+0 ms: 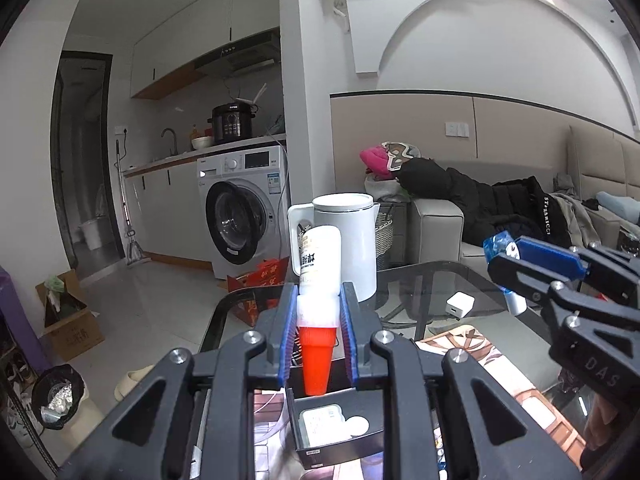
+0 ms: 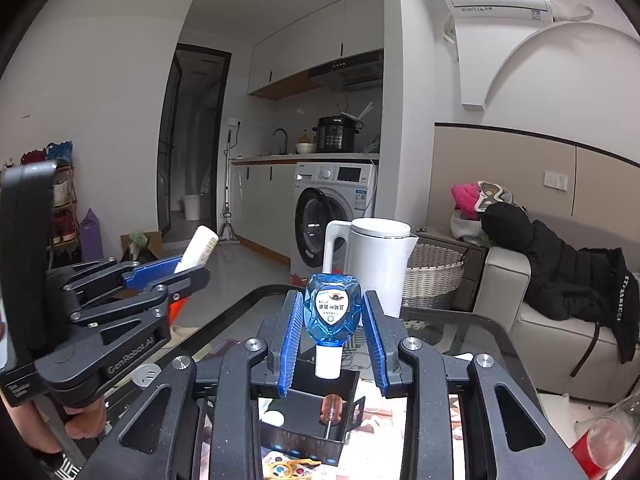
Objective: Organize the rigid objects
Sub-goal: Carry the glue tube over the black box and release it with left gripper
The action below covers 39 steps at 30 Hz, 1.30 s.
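Note:
My left gripper is shut on a white bottle with an orange cap, held cap-down above a black organizer box that holds a white case and a round white piece. It also shows in the right wrist view. My right gripper is shut on a small blue bottle with a white cap, cap-down over the black box, where a screwdriver lies. The right gripper shows at the right of the left wrist view.
A white kettle stands on the glass table behind the box. A white charger cube lies to its right. A sofa with dark clothes is beyond. A red-tinted bottle is at the lower right.

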### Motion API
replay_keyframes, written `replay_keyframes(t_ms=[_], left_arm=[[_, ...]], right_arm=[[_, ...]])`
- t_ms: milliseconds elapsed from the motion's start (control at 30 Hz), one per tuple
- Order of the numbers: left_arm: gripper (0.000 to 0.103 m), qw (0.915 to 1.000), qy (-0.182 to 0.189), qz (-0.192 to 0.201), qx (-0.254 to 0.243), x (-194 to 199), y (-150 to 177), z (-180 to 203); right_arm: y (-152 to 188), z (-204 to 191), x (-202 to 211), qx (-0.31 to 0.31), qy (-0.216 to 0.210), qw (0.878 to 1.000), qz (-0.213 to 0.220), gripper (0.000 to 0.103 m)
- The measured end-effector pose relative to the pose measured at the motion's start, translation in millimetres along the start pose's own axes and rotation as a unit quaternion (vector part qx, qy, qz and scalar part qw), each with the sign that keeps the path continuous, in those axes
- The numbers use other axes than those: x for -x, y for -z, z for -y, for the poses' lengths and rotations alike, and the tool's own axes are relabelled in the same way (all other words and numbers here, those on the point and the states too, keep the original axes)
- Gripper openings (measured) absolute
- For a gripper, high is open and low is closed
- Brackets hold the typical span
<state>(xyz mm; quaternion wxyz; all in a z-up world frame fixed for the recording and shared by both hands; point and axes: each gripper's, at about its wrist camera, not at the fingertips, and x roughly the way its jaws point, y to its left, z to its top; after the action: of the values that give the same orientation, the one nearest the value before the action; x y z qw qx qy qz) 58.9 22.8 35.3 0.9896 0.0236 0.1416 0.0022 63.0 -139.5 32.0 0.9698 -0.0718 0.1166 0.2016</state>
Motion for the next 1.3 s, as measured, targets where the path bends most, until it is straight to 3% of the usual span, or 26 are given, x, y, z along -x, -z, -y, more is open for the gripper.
replay_keyframes(t_ms=[400, 633, 800, 933, 1300], left_arm=[[0.019, 0.9995, -0.006, -0.029, -0.007, -26.2, 4.1, 6.7], [0.019, 0.9945, 0.010, -0.104, -0.010, -54.7, 15.4, 12.5], [0.019, 0.9835, 0.022, -0.179, -0.006, -76.9, 33.5, 12.5], [0.019, 0.9716, 0.030, -0.234, -0.025, -91.9, 49.4, 18.8], [0.019, 0.9469, 0.042, -0.316, -0.039, -111.0, 74.9, 22.6]], right_arm=[[1.2, 16.7, -29.5, -0.020, 0.019, 0.999, -0.026, 0.030], [8.6, 17.7, -50.7, -0.016, 0.008, 0.998, -0.061, 0.030], [25.4, 16.0, -81.8, -0.023, -0.023, 0.992, -0.125, 0.030], [45.3, 16.5, -110.5, -0.050, -0.062, 0.977, -0.197, 0.030], [88.8, 11.1, -148.8, -0.060, -0.082, 0.947, -0.303, 0.030]])
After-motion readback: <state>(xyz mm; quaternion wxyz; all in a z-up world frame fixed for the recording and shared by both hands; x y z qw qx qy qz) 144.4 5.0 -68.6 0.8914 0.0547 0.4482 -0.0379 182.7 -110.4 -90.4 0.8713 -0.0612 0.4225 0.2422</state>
